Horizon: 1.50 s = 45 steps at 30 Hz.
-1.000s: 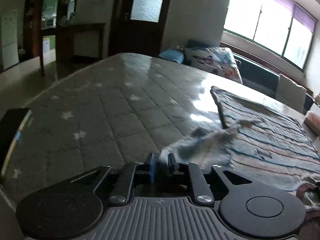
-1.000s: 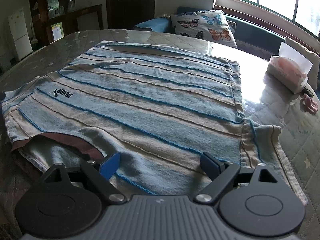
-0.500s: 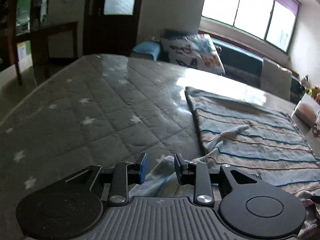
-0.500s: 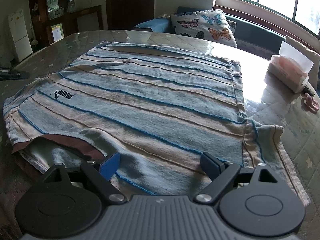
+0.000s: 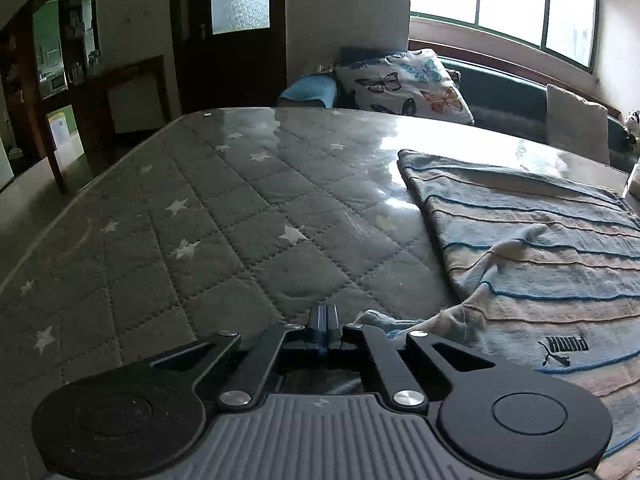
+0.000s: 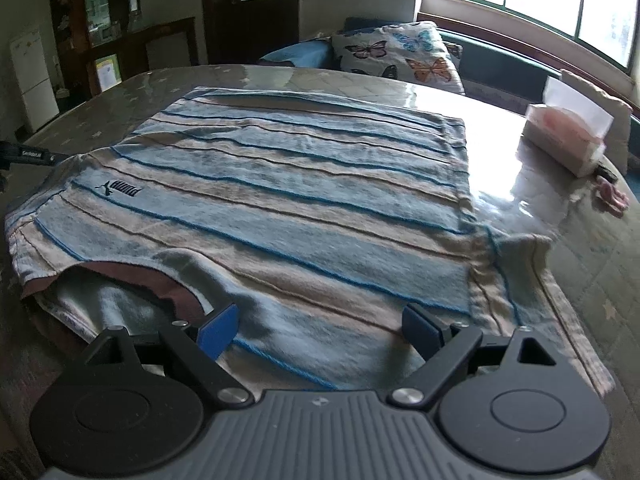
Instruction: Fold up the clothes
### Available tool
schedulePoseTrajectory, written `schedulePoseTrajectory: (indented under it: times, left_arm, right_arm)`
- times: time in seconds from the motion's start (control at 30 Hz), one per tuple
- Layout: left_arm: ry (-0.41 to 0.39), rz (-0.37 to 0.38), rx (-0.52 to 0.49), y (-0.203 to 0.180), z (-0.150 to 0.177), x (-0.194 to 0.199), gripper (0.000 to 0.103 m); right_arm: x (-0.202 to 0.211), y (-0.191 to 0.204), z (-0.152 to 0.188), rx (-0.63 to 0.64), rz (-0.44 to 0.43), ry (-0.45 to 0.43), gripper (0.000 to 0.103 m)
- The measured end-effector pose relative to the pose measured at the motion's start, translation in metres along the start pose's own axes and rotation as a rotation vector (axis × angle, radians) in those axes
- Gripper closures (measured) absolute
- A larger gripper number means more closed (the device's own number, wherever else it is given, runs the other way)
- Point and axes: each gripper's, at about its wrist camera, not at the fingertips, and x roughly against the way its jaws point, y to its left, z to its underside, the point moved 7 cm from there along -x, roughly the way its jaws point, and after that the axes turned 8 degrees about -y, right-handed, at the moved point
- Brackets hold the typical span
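A light blue and beige striped shirt (image 6: 304, 196) with a dark logo lies flat on the quilted grey table cover (image 5: 208, 232). In the left wrist view the shirt (image 5: 540, 264) fills the right side, its left sleeve folded in over the body. My left gripper (image 5: 324, 312) is shut and empty, over the bare cover just left of the shirt's edge. My right gripper (image 6: 316, 324) is open, low over the shirt's near edge beside the brown collar (image 6: 132, 276). The right sleeve (image 6: 520, 256) lies spread out to the right.
A tissue box (image 6: 568, 140) and a small pink object (image 6: 612, 196) sit at the table's right. A butterfly cushion (image 6: 400, 56) and a bench stand behind the table. The left gripper's tip (image 6: 28, 156) shows at the left edge of the right wrist view.
My left gripper let go of the left sleeve, which now lies folded over the shirt, then drew back left and shut empty. My right gripper stayed open and shifted slightly.
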Motion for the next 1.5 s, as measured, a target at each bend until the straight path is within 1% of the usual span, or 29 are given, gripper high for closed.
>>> schedulePoseTrajectory:
  times: [0.1,0.23,0.33,0.37,0.4,0.47,0.53,0.57,0.6,0.63,0.67,0.7,0.77,0.83,0.87,0.9,0.97,1.03,1.1,1.27,1.37,1.5]
  left_arm:
    - [0.002,-0.011,-0.001,0.002,0.000,0.001,0.103]
    - [-0.004,-0.034,0.035,0.010,-0.006,0.004,0.100]
    - [-0.021,-0.024,0.047,0.008,-0.011,0.015,0.098]
    - [-0.026,-0.016,0.043,0.004,-0.012,0.020,0.090]
    - [-0.032,-0.006,0.038,0.000,-0.013,0.025,0.073]
    - [-0.047,0.018,0.026,-0.011,-0.014,0.036,0.055]
    - [-0.059,0.059,0.012,-0.028,-0.015,0.046,0.053]
    - [-0.064,0.081,0.006,-0.036,-0.015,0.051,0.048]
    - [-0.069,0.101,0.000,-0.045,-0.015,0.056,0.043]
    - [-0.072,0.121,-0.006,-0.053,-0.014,0.059,0.042]
    - [-0.076,0.140,-0.012,-0.062,-0.014,0.062,0.040]
    - [-0.078,0.157,-0.017,-0.070,-0.014,0.065,0.036]
    - [-0.079,0.190,-0.026,-0.086,-0.013,0.070,0.030]
    - [-0.081,0.221,-0.039,-0.102,-0.013,0.074,0.029]
    - [-0.082,0.237,-0.046,-0.110,-0.013,0.076,0.025]
    - [-0.081,0.253,-0.053,-0.119,-0.013,0.077,0.020]
    - [-0.077,0.284,-0.068,-0.137,-0.012,0.077,0.016]
    - [-0.072,0.316,-0.079,-0.156,-0.009,0.077,0.014]
    - [-0.061,0.349,-0.088,-0.172,-0.007,0.076,0.009]
    - [-0.042,0.414,-0.129,-0.215,0.003,0.074,0.004]
    - [-0.032,0.448,-0.151,-0.238,0.009,0.074,0.000]
    - [-0.033,0.451,-0.198,-0.258,0.018,0.073,0.000]
  right_arm:
    - [0.008,-0.007,0.005,-0.020,0.015,-0.003,0.012]
    - [0.022,-0.016,0.016,-0.037,0.034,0.003,0.012]
    - [0.034,-0.022,0.025,-0.063,0.036,0.004,0.014]
    - [0.038,-0.024,0.025,-0.070,0.038,0.001,0.015]
    - [0.043,-0.026,0.026,-0.077,0.040,-0.002,0.015]
    - [0.052,-0.032,0.026,-0.101,0.042,-0.014,0.015]
    - [0.059,-0.042,0.024,-0.134,0.060,-0.041,0.019]
    - [0.060,-0.047,0.023,-0.152,0.069,-0.053,0.019]
    - [0.061,-0.053,0.022,-0.170,0.078,-0.064,0.022]
    - [0.061,-0.056,0.022,-0.184,0.080,-0.066,0.027]
    - [0.058,-0.060,0.025,-0.194,0.083,-0.060,0.030]
    - [0.056,-0.064,0.028,-0.205,0.086,-0.054,0.036]
    - [0.053,-0.069,0.033,-0.209,0.091,-0.052,0.042]
    - [0.058,-0.071,0.036,-0.193,0.100,-0.053,0.044]
    - [0.060,-0.073,0.038,-0.197,0.103,-0.051,0.045]
    - [0.063,-0.075,0.040,-0.201,0.106,-0.049,0.048]
    - [0.068,-0.079,0.041,-0.202,0.116,-0.051,0.049]
    - [0.074,-0.088,0.040,-0.211,0.144,-0.071,0.049]
    - [0.078,-0.102,0.039,-0.245,0.177,-0.090,0.049]
    - [0.078,-0.140,0.042,-0.299,0.288,-0.101,0.049]
    - [0.075,-0.154,0.044,-0.337,0.305,-0.103,0.050]
    - [0.071,-0.156,0.047,-0.335,0.326,-0.105,0.060]
